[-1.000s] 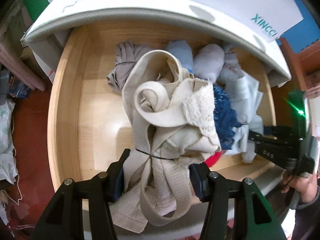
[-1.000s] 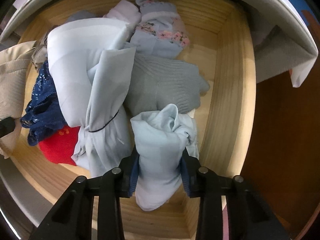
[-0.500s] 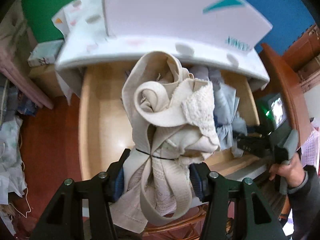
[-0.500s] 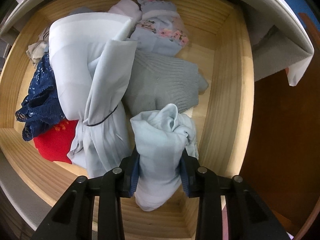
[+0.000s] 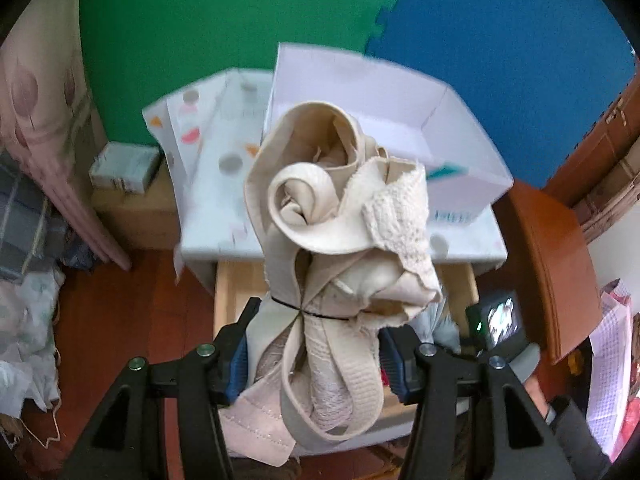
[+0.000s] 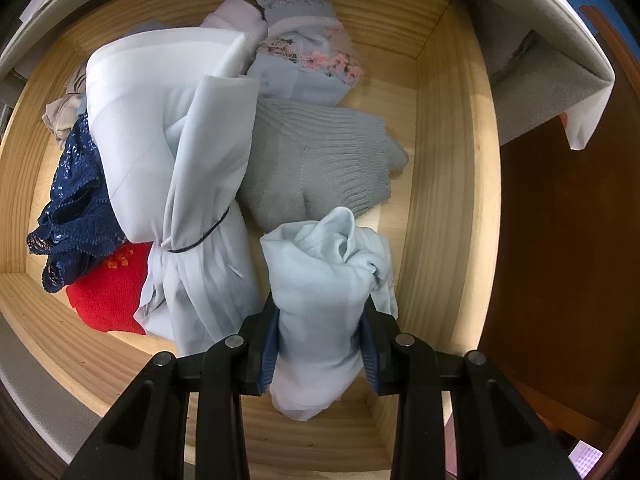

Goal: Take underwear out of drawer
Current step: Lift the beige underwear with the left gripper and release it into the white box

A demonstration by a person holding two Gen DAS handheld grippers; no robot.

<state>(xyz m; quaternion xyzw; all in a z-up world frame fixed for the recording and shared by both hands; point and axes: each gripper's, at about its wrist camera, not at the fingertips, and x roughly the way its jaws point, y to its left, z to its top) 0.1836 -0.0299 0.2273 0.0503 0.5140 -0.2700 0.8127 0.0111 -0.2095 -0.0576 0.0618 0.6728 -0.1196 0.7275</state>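
My left gripper [image 5: 316,350] is shut on a beige rolled underwear bundle [image 5: 340,216] tied with a thin black band, held high above the open wooden drawer [image 5: 226,284]. In the right wrist view my right gripper [image 6: 318,348] is shut on a pale blue rolled underwear piece [image 6: 324,280] near the front right corner of the drawer [image 6: 448,184]. Beside it lie a large pale blue tied bundle [image 6: 176,152], a grey ribbed piece [image 6: 316,164], a floral piece [image 6: 308,52], navy lace [image 6: 72,200] and a red piece [image 6: 108,292].
The white cabinet top [image 5: 208,200] carries an open white box [image 5: 400,96] and patterned paper. Green and blue foam mats form the wall. A brown wooden chair [image 5: 548,264] stands right; fabric piles [image 5: 24,280] lie left. A hand with the other gripper's screen [image 5: 500,320] shows lower right.
The left gripper has risen with the beige bundle, from inside the drawer to well above the cabinet. The beige cloth is gone from the right wrist view's left edge; the right gripper has stayed put.
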